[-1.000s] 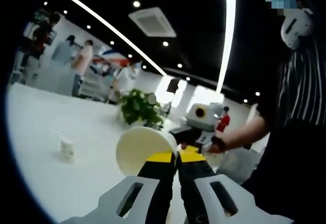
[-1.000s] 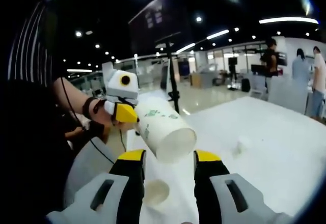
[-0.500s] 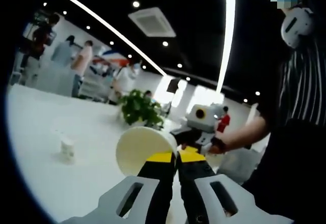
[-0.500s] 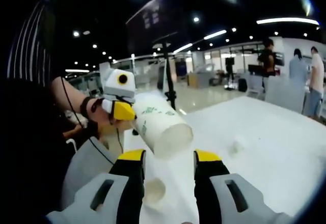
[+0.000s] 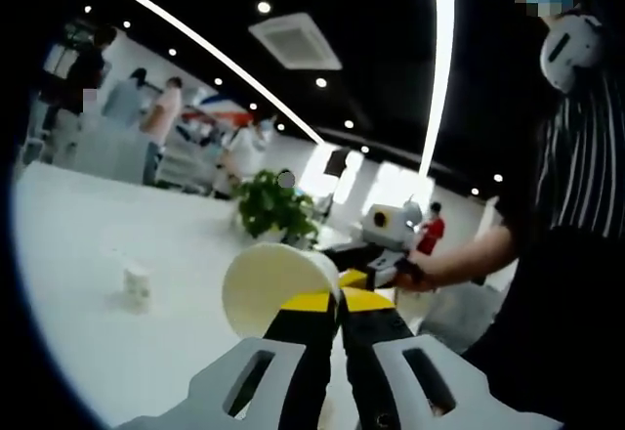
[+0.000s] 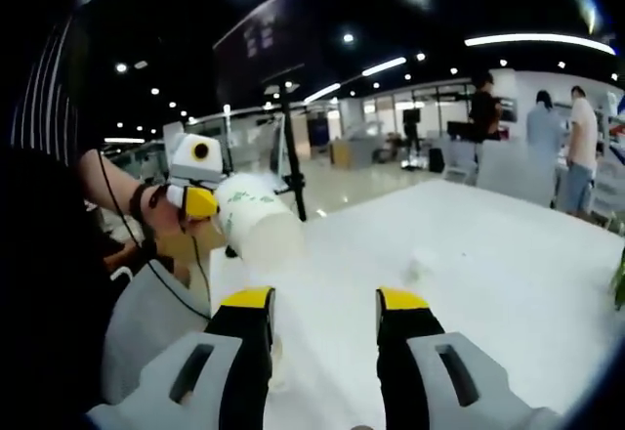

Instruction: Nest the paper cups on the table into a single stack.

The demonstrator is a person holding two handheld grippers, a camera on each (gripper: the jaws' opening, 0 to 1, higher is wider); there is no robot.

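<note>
My left gripper [image 5: 338, 301] is shut on the rim of a white paper cup [image 5: 278, 288], which lies on its side with its mouth facing the camera. In the right gripper view the same cup [image 6: 256, 230], with green print, hangs in the air from the left gripper [image 6: 195, 200] at the left. My right gripper [image 6: 324, 303] stands open with nothing between its jaws, below and right of that cup. Another small paper cup [image 5: 137, 286] stands far off on the white table [image 5: 68, 244]; a faint small cup [image 6: 415, 272] shows on the table [image 6: 508, 293].
A potted green plant [image 5: 276, 210] stands at the table's far end. Several people [image 5: 156, 122] stand in the background, others [image 6: 547, 132] beyond the table. The person's forearm [image 5: 469, 254] and my right gripper [image 5: 386, 239] come in from the right. A blurred pale cup [image 6: 277, 357] sits by the left jaw.
The right gripper view has swung away, so the held cup now sits smaller and further left, outside the open jaws. The left gripper keeps its hold on the cup.
</note>
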